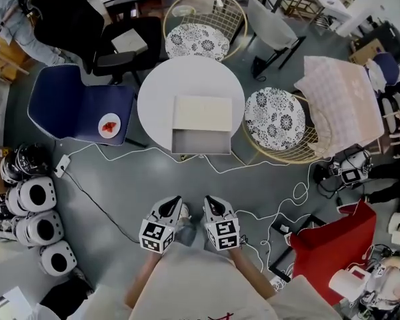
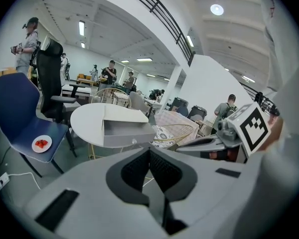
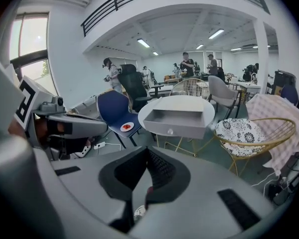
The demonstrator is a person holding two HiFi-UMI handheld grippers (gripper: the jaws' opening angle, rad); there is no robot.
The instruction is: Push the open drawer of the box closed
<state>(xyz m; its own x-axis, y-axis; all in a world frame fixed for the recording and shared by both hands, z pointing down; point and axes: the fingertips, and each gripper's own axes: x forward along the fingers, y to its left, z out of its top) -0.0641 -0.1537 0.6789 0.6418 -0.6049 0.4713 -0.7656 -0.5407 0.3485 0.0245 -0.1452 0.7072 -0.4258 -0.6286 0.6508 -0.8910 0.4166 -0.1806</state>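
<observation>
**Both claws shut and empty, drawer not yet reached**

Right gripper [image 3: 147, 156]: jaws fully together, nothing between them. Left gripper [image 2: 150, 156]: same, pads meeting, nothing held. Closed tips suit a push.

Risks, as a judgement:
- The grey open drawer [image 1: 200, 141] juts out past the near edge of the round white table [image 1: 153, 92]. The flat cream box [image 1: 201, 112] behind it looks light and unanchored. A quick shove may slide the whole box towards the far edge and leave the drawer open. One gripper could brace the box.
- Pushing off-centre, away from the small clear knob [image 3: 170, 131], may skew the drawer so it binds.
- Pressing down on the overhanging front could tip the box off the near edge.
- Loose white cables [image 1: 253, 213] lie on the grey floor between the person and the table, so a step forward could snag them.

Pose: from the head view the left gripper [image 1: 174, 205] and right gripper [image 1: 211, 205] sit side by side, low and close to the person's body. The tips point forward at the table and the marker cubes face up. Bare forearms [image 1: 247, 269] run back to the torso, elbows bent. Both grippers are well apart from the drawer, so an approach is needed first.
</observation>
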